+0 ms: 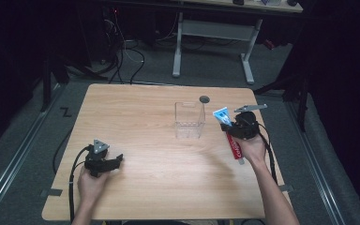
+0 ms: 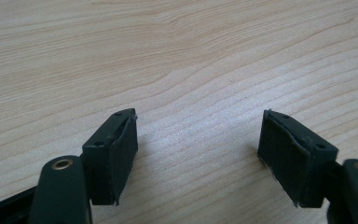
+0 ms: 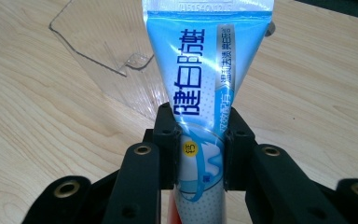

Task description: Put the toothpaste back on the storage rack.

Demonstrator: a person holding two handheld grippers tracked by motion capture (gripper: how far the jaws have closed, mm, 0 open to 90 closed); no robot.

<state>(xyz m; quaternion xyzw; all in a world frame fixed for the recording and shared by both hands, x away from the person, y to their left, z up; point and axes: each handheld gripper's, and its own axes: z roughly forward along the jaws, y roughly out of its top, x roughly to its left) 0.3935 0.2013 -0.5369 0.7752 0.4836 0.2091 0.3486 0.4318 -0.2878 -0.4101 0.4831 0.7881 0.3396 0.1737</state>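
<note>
Black jaws of the right tool (image 3: 200,140) rise closest to the lens in the right gripper view, clenched on a toothpaste tube (image 3: 203,88); the pads press both flanks of the tube low on its blue-and-white body, and the flat crimped end points up and away past the jaws; blue lettering runs along the tube's length, and a strip of red shows at the bottom edge between the jaws. Behind the tube in that view lies the clear plastic box (image 3: 107,51), its rim and one wall showing against the wood, just beside the tube's upper left.

From the high view the right tool (image 1: 234,125) sits in the person's right hand (image 1: 252,149) near the right side of the worktop (image 1: 145,122); the toothpaste tube (image 1: 223,116) slants through it, blue end toward the box, red end (image 1: 235,149) down toward the hand; the tube is off the wood, held in the air. The clear plastic box (image 1: 189,120) stands upright near the middle of the worktop, just left of the tube's blue tip, apart from it; a small dark disc (image 1: 204,99) lies behind the box.

Left tool (image 2: 198,140): released, jaws wide apart with bare wood between the pads; in the high view it (image 1: 115,161) rests low at the worktop's left front, in the left hand (image 1: 91,180), well apart from box and tube.
</note>
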